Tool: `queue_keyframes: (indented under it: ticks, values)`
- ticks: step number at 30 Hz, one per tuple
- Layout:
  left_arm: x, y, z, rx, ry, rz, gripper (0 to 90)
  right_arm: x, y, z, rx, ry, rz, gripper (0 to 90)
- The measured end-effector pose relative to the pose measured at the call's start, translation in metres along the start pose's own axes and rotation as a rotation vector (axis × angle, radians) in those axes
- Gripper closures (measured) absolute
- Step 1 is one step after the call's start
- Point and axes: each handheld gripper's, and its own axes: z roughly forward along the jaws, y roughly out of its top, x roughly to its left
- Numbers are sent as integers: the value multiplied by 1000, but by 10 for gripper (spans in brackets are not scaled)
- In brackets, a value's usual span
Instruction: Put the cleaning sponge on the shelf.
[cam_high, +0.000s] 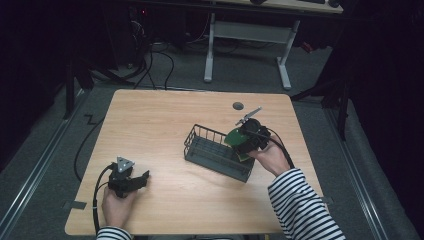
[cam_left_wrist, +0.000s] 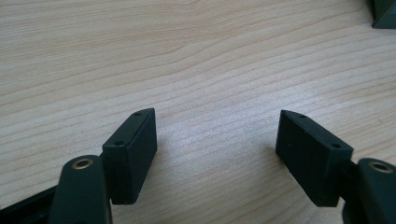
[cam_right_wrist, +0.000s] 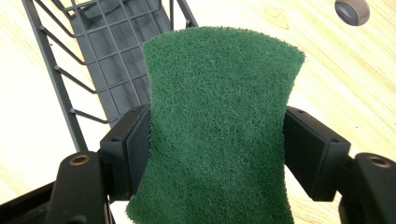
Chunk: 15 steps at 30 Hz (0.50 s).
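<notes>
At a light wooden table (cam_high: 165, 120), a person in striped sleeves works a gripper in each hand. At about 8 o'clock on the tabletop, the left gripper (cam_high: 142, 178) rests low near the front edge, its jaws spread wide with bare wood grain between them — released, grasping nothing, as the left gripper view confirms (cam_left_wrist: 217, 144). Right of centre, at roughly 3 o'clock, sits a dark wire basket (cam_high: 216, 152), set at an angle. The right gripper (cam_high: 242, 145) hovers at the basket's right end — its jaws clenched on a green scouring sponge (cam_high: 235, 137). In the right gripper view the sponge (cam_right_wrist: 219, 135) is pinched at its waist between both black pads (cam_right_wrist: 128, 149), its upper edge held above the basket's mesh floor (cam_right_wrist: 116, 65). A small grey cap (cam_high: 238, 106) lies at 12 o'clock beyond the basket.
</notes>
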Motion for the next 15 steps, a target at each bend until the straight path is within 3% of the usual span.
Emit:
queue_keyframes:
  ticks: [15]
  values:
    - [0, 0, 0, 0, 0, 0, 298, 0, -4, 1, -11, 38, 8, 285]
